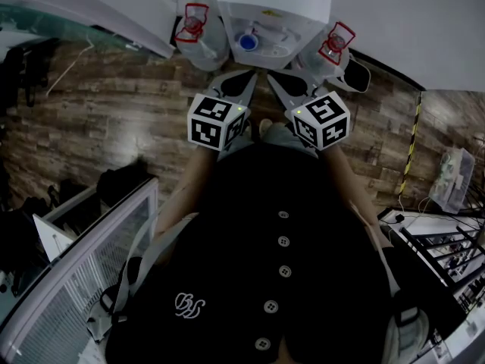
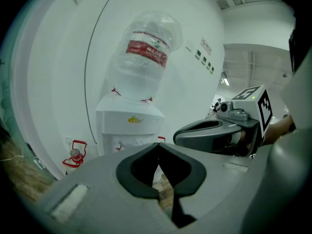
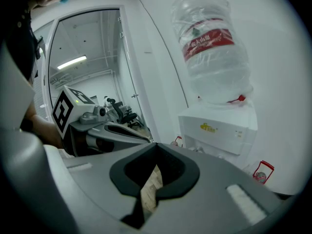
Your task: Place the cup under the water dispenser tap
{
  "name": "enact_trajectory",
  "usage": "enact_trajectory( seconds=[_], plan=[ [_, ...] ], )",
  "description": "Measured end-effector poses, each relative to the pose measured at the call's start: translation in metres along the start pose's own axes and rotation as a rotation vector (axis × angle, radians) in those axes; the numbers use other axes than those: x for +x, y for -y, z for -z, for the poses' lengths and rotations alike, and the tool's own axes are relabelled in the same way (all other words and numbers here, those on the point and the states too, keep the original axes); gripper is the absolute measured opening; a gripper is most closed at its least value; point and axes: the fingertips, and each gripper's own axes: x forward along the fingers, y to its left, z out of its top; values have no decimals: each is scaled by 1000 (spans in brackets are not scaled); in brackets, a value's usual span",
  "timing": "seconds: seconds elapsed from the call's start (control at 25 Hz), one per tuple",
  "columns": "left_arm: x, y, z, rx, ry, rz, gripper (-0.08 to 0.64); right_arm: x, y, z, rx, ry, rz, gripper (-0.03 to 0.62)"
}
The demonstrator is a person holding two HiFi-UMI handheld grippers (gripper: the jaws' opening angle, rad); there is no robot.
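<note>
Pictured: left gripper (image 2: 157, 148) & right gripper (image 3: 156, 148) were held side by side, aimed at the far water dispenser (image 1: 273, 10); tongs were pressed together, empty (no cup seen).

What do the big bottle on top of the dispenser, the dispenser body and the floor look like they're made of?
Bottle: probably clear plastic, glossy; it is see-through with soft highlights.
Dispenser body: likely smooth white plastic; flat moulded panels, even sheen.
Floor: wood or wood-look planks, matte; brown grain and plank seams show.
</note>
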Motion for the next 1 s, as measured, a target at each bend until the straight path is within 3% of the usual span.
enact_trajectory(
  seconds=[1.0],
  plan=[
    [-3,5,2,-6,5,11,-2,-5,-2,4,23,-6,-7,0]
  ],
)
